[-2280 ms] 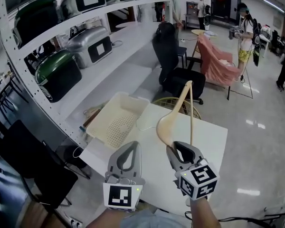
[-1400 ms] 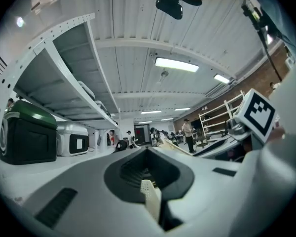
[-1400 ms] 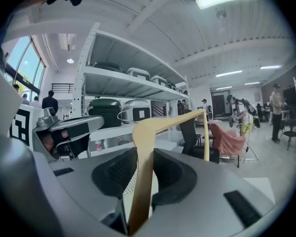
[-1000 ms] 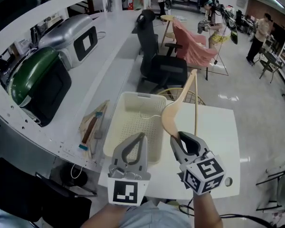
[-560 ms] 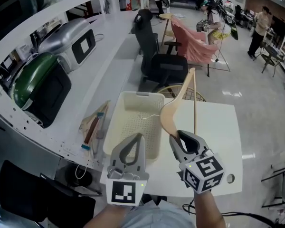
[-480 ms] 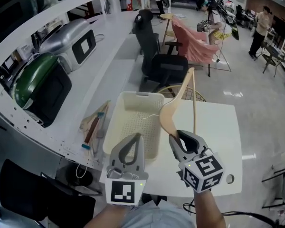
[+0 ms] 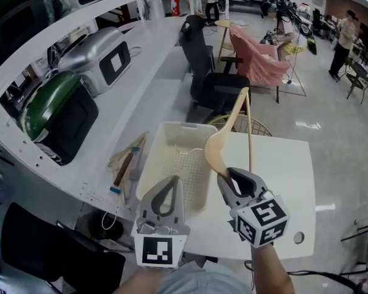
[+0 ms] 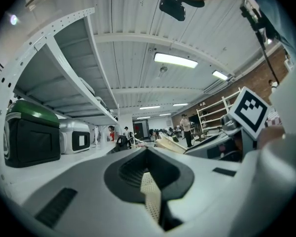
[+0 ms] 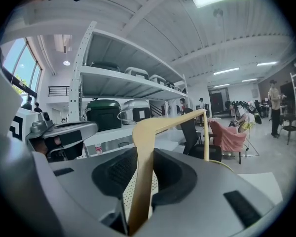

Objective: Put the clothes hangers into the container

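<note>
My right gripper point(image 7: 228, 177) is shut on one arm of a pale wooden clothes hanger point(image 7: 224, 136), which stands up steeply. Its wire hook point(image 7: 187, 149) reaches left over the cream perforated basket point(image 7: 148, 173) on the white table point(image 7: 276, 176). In the right gripper view the hanger point(image 9: 145, 157) runs up between the pads of that gripper point(image 9: 140, 181). My left gripper point(image 7: 170, 182) hovers shut and empty over the basket's near edge; in the left gripper view its jaws point(image 8: 150, 181) are closed with nothing between them.
A white shelf at the left carries a green case point(image 7: 55, 112) and a silver case point(image 7: 98, 54). Small tools point(image 7: 126, 164) lie beside the basket. A black office chair point(image 7: 211, 72), a pink-draped chair point(image 7: 257, 57) and a wicker ring point(image 7: 257, 127) stand behind the table. People stand far back.
The hanger has shifted left, from above the table to the basket's right rim, with its hook now over the basket. The right grip is unchanged and the left gripper stays shut.
</note>
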`<state>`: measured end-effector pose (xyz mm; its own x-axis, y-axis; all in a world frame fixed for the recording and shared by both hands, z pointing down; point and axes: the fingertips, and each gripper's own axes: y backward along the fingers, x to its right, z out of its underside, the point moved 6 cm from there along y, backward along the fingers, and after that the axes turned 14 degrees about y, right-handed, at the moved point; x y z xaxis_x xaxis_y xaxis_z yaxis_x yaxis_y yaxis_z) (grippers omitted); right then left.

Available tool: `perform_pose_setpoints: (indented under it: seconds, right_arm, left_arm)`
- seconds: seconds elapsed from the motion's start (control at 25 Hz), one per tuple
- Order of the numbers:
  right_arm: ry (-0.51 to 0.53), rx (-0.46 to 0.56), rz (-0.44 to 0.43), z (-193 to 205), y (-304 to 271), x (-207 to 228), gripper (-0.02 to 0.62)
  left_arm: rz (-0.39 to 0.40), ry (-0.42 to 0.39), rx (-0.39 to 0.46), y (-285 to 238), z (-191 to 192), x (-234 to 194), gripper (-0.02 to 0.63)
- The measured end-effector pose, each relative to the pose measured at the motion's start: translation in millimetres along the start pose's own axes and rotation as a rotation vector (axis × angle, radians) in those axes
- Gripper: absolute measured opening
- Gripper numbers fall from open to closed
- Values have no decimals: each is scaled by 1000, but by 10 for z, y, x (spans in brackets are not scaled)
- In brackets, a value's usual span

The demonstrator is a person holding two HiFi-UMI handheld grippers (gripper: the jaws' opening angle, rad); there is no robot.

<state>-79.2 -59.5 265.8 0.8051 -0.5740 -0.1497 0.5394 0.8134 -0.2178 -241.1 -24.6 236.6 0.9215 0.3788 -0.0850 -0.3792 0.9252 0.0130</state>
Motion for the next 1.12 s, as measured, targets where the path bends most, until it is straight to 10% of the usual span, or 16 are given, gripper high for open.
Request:
perform_pose_setpoints:
  seconds: [1.12]
  right_arm:
    - [-73,-62,103,-208,-1825,-609,109]
  left_arm:
    - [191,44,5,-569,-142,-1663,12]
